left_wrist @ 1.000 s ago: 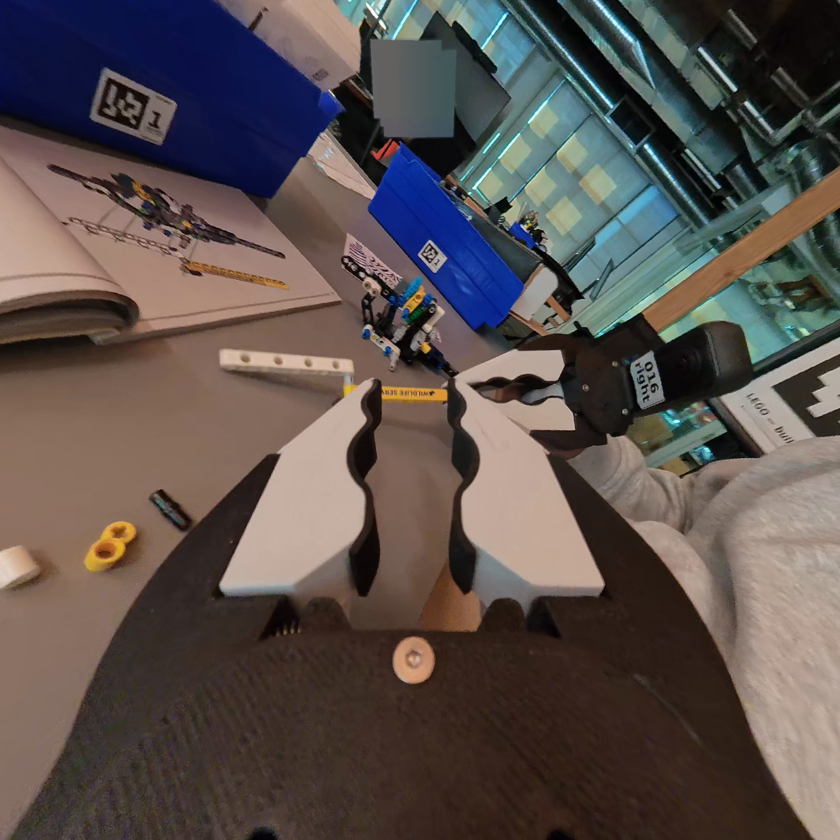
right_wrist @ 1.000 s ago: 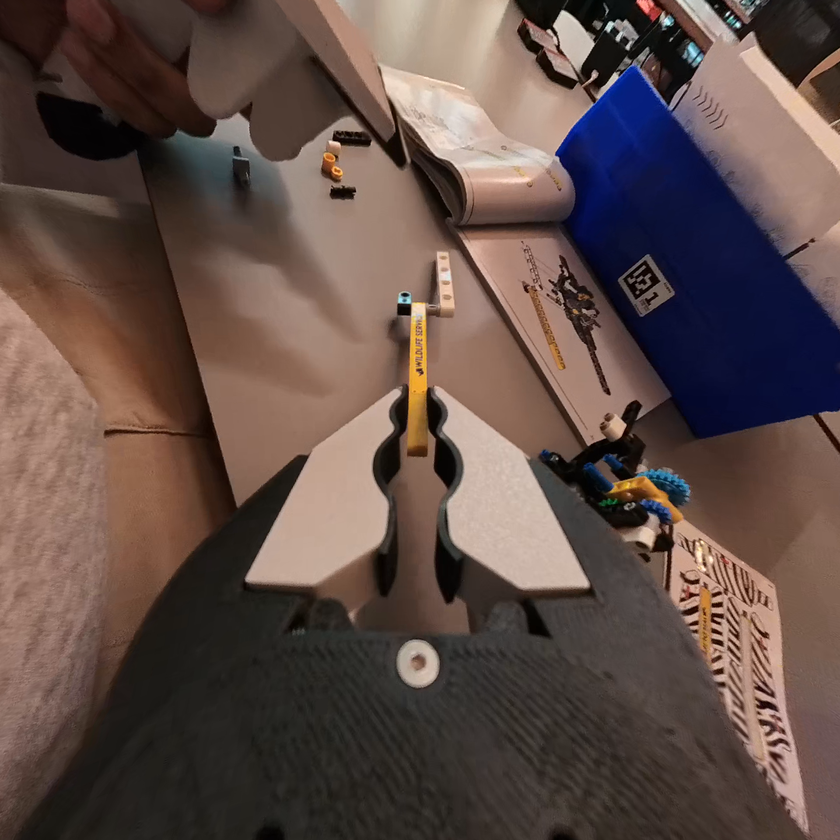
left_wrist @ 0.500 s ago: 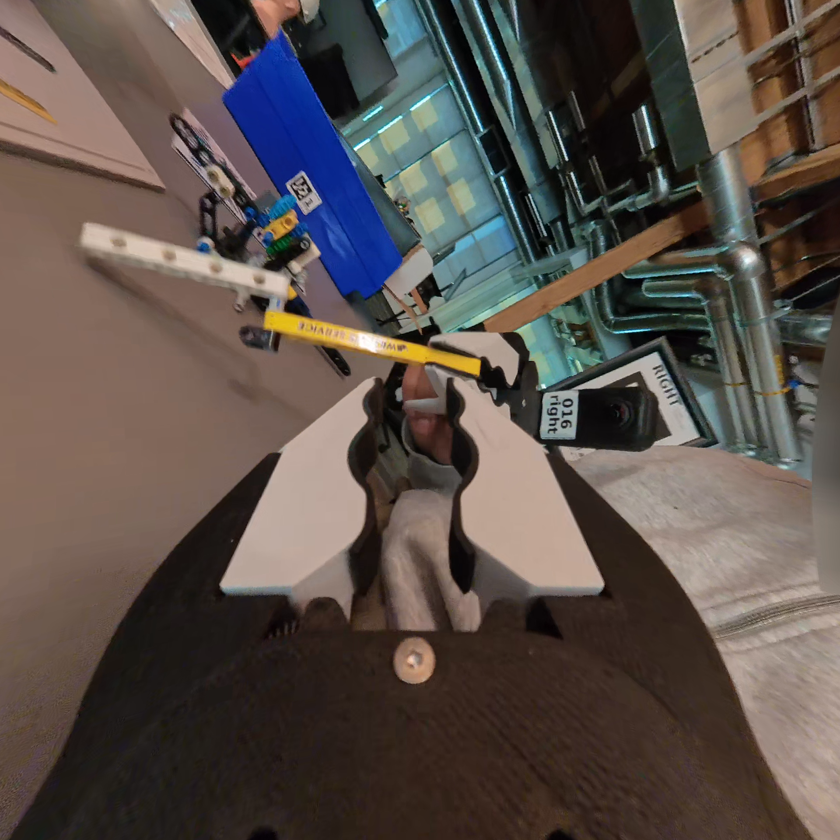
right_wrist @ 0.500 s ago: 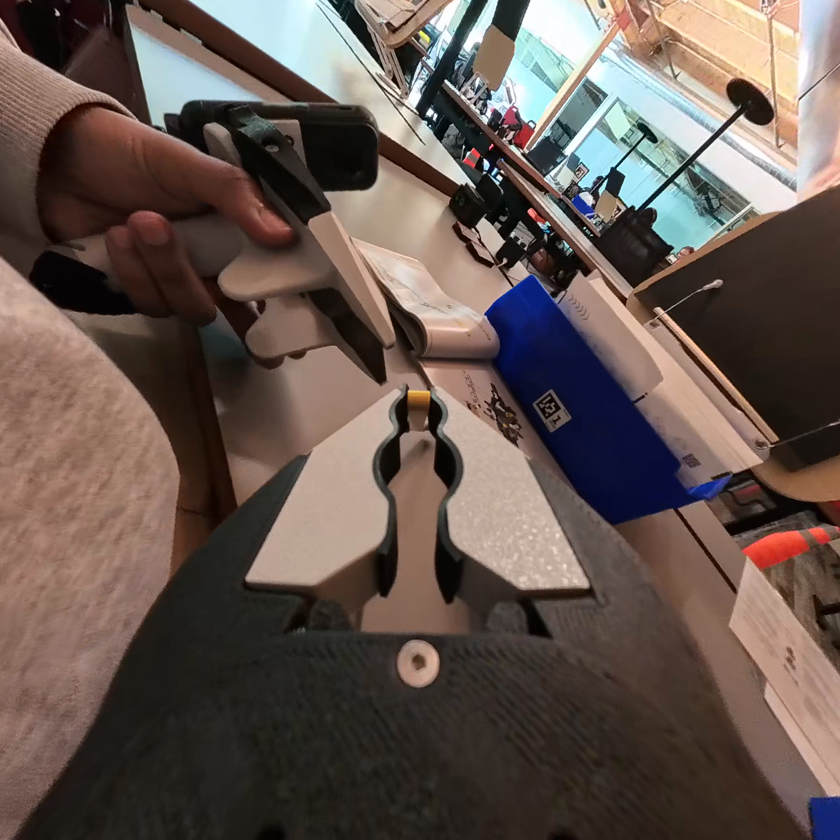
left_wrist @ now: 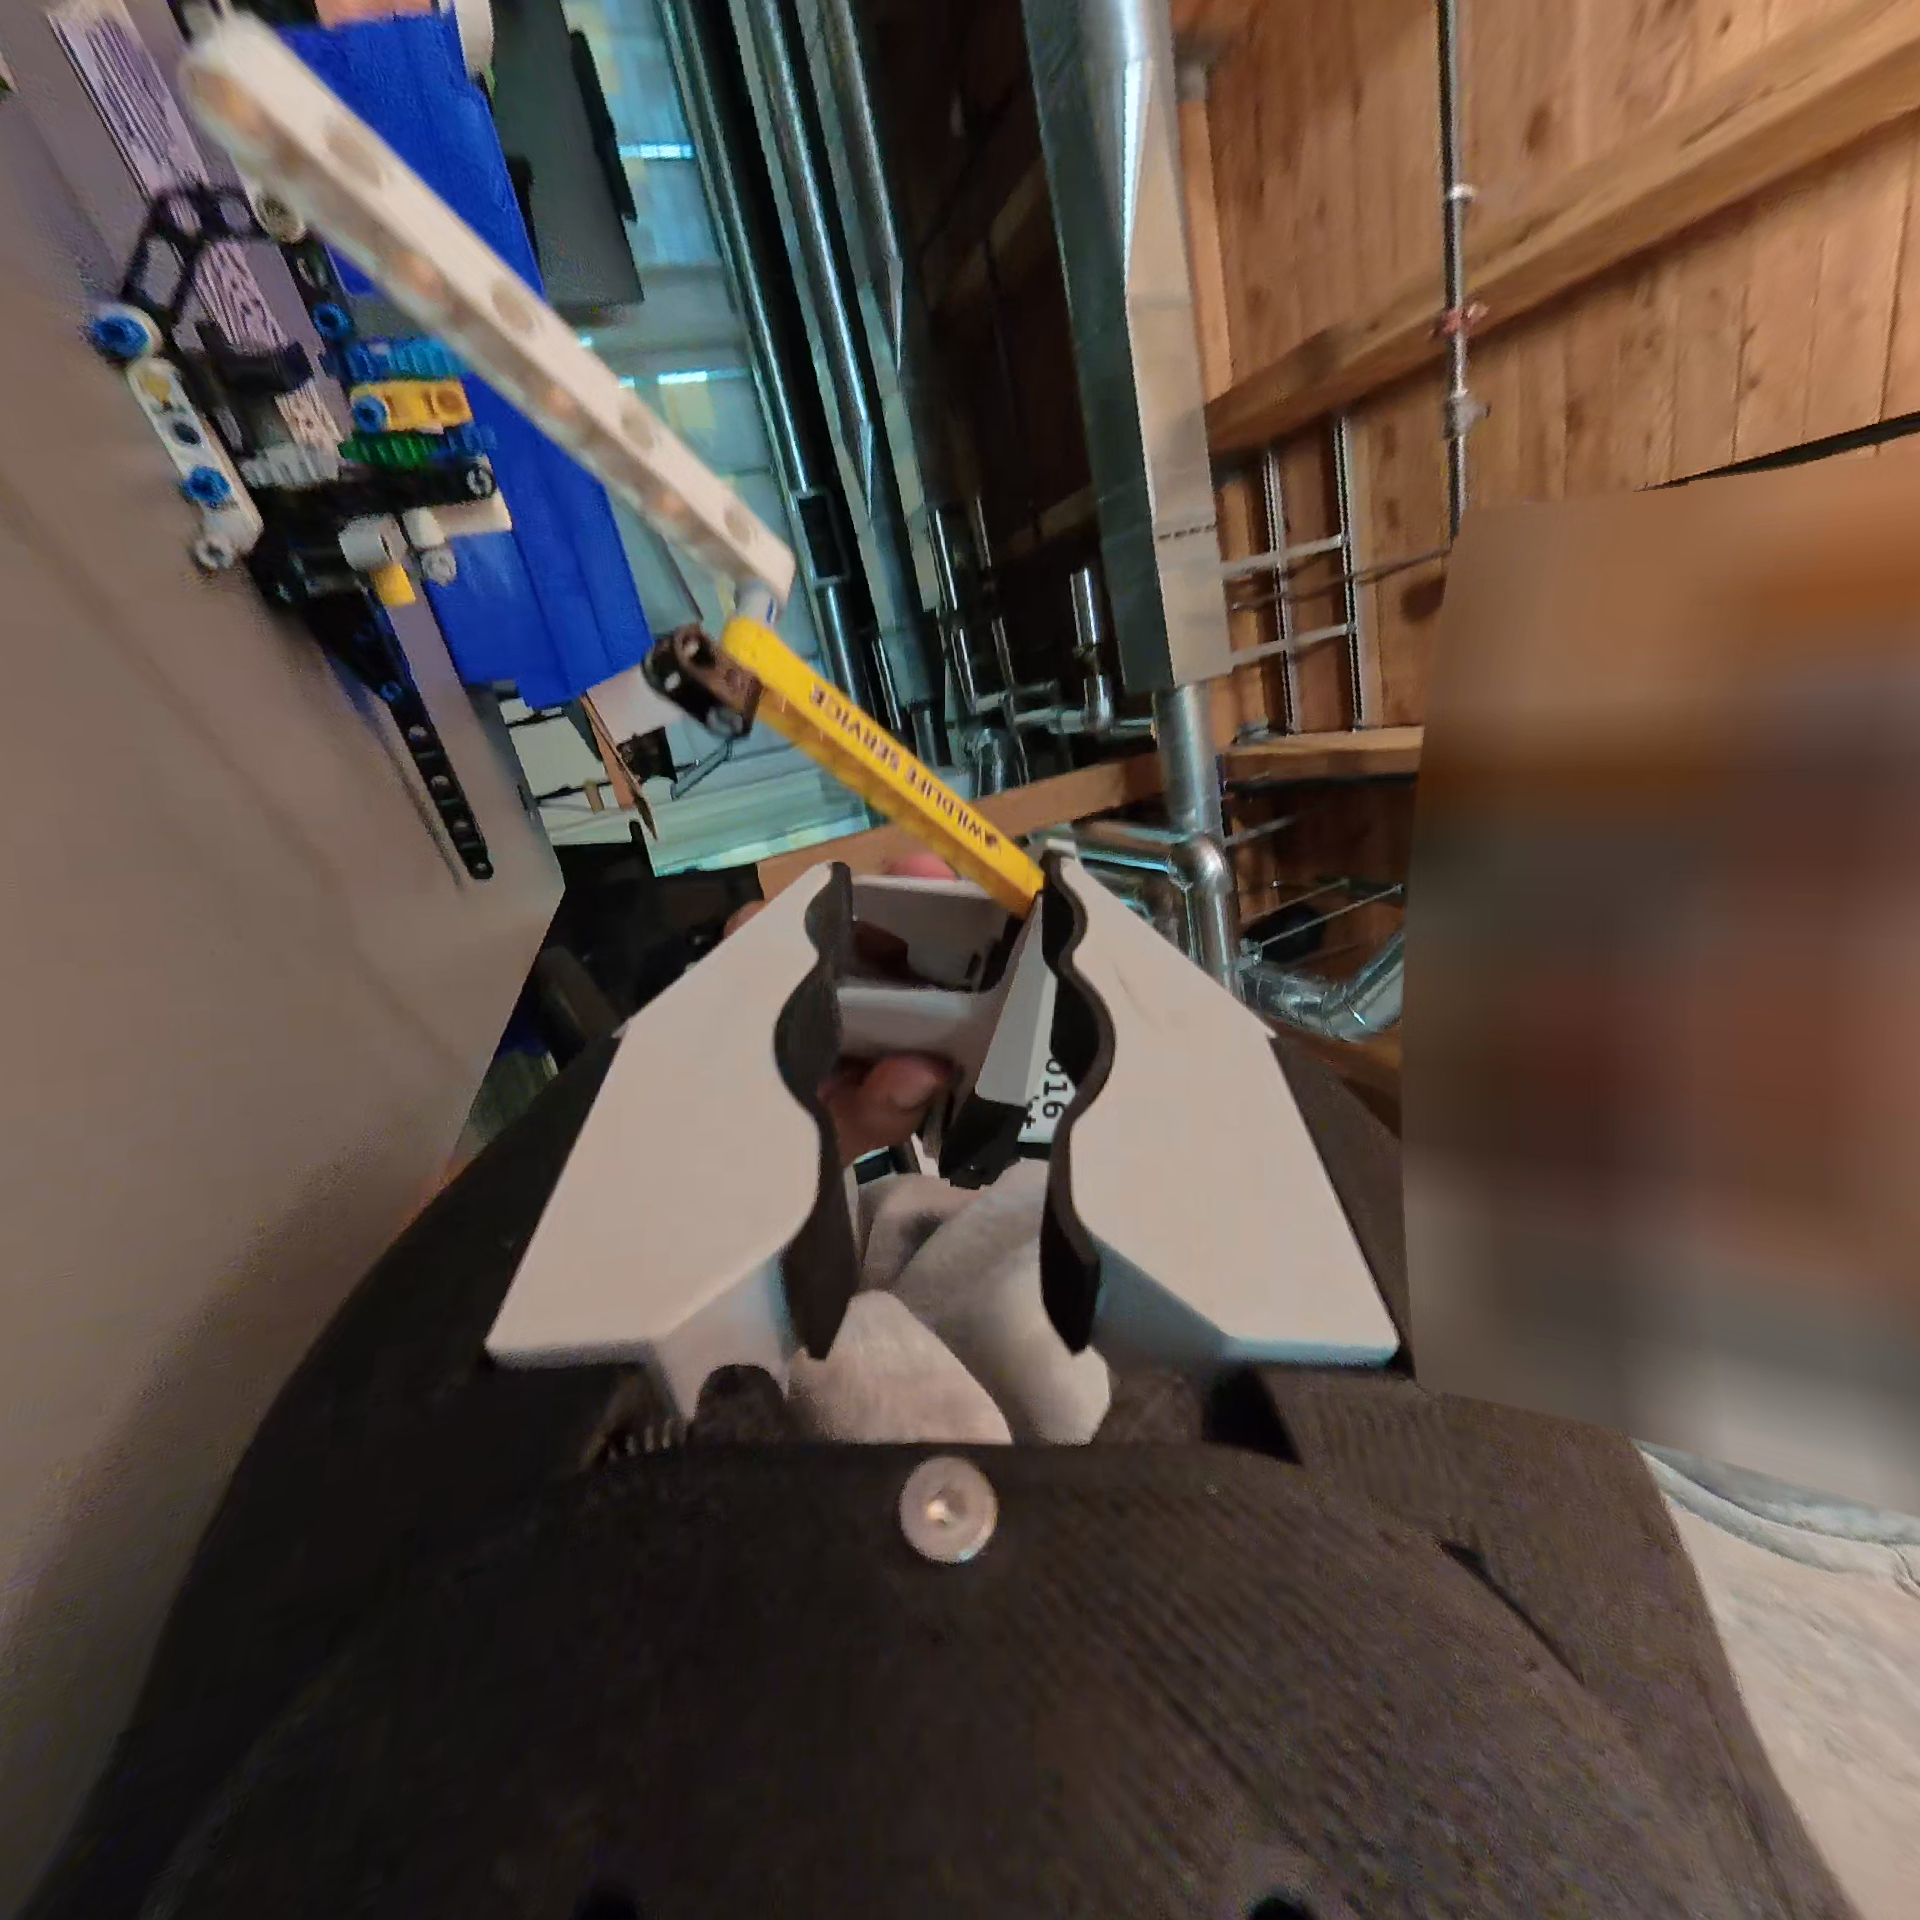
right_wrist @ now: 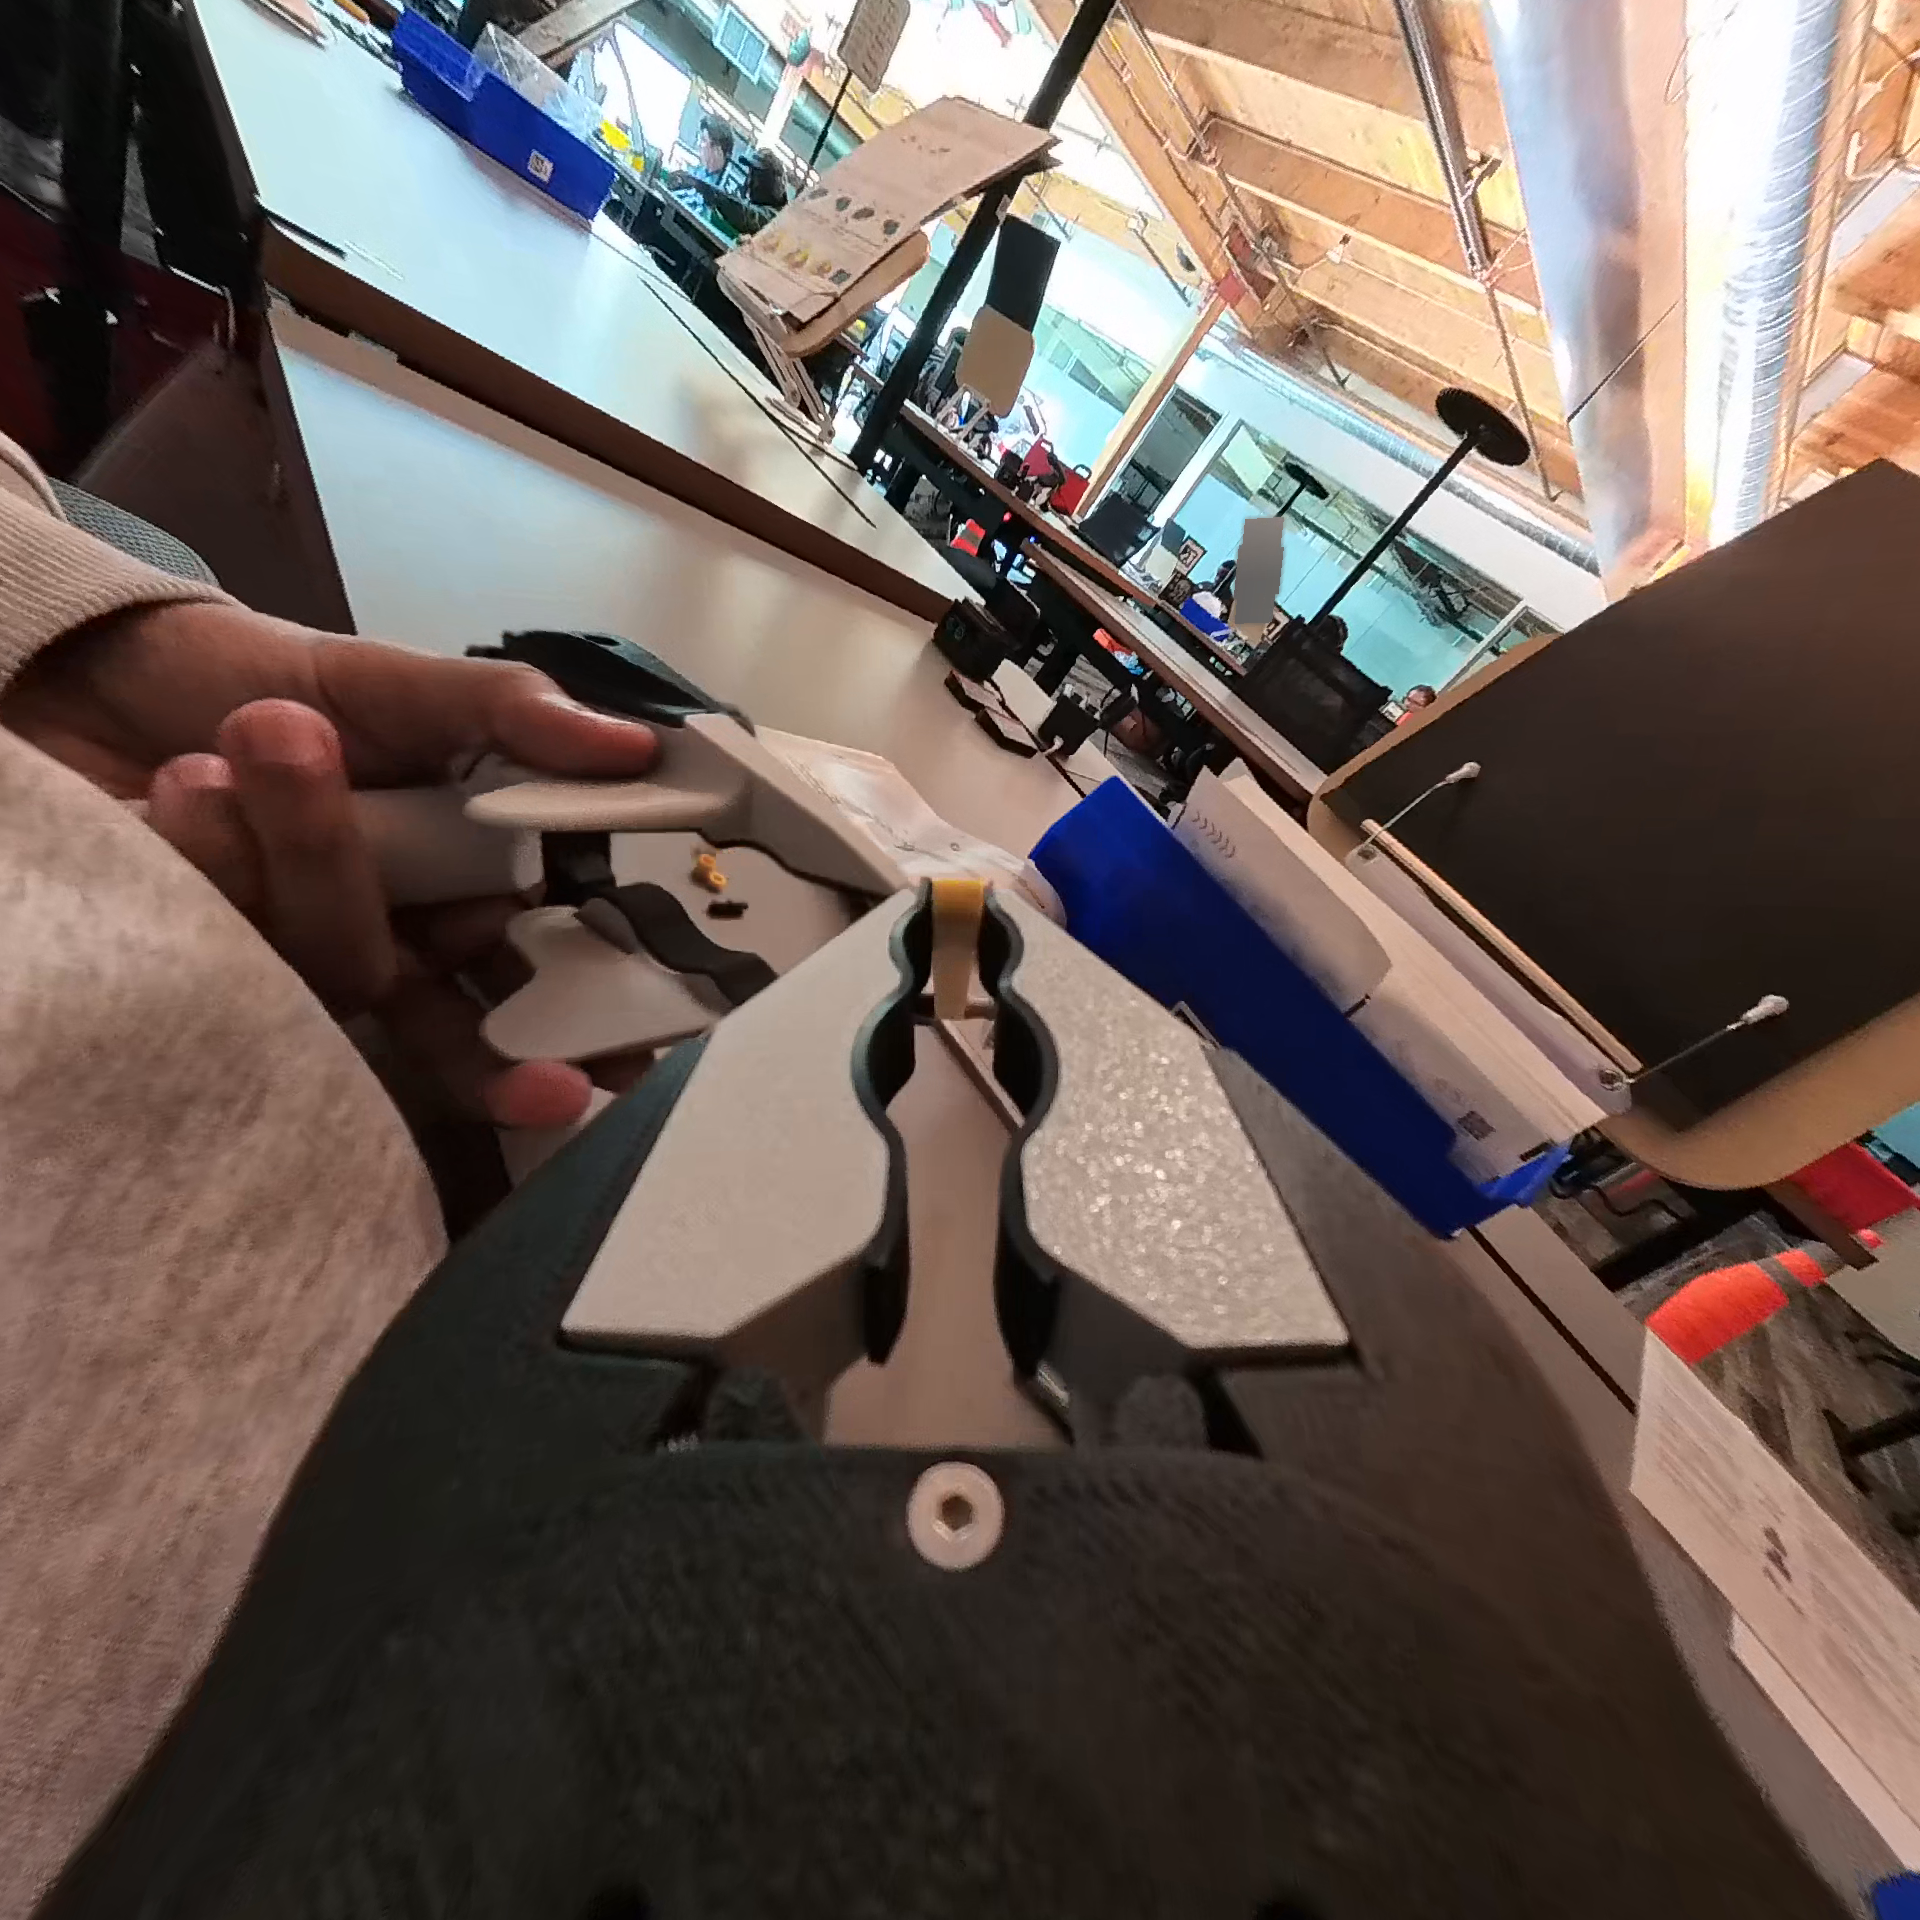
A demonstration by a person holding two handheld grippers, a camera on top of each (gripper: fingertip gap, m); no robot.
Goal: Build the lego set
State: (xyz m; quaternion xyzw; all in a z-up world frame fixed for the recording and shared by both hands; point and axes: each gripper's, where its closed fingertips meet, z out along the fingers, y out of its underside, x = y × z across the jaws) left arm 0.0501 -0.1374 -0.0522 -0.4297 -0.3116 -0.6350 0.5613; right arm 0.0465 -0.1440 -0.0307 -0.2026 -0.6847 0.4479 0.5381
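My right gripper [right_wrist: 956,906] is shut on the end of a yellow beam [right_wrist: 956,935]. In the left wrist view the yellow beam [left_wrist: 883,769] rises up and left from the right gripper. A small dark connector [left_wrist: 694,675] joins it to a long white beam [left_wrist: 488,301], and both are in the air. My left gripper [left_wrist: 940,894] is open and empty, with its jaws just below the held end of the yellow beam. The right gripper's body shows behind the gap. The partly built model [left_wrist: 312,457] stands on the table at the left.
A hand [right_wrist: 312,790] holds the left gripper, whose upper finger [right_wrist: 769,821] lies close left of my right gripper. A blue bin [right_wrist: 1226,977], an open booklet [right_wrist: 883,810] and small yellow [right_wrist: 710,868] and black [right_wrist: 727,909] pieces are on the table beyond. The grippers are tip to tip, or close to it. The partly built model [left_wrist: 312,457] sits 15 centimeters or so from the ends of my left fingers.
The right gripper has lifted the yellow beam with the white beam off the table and tilted it upward. The left gripper has swung round to face it, still open.
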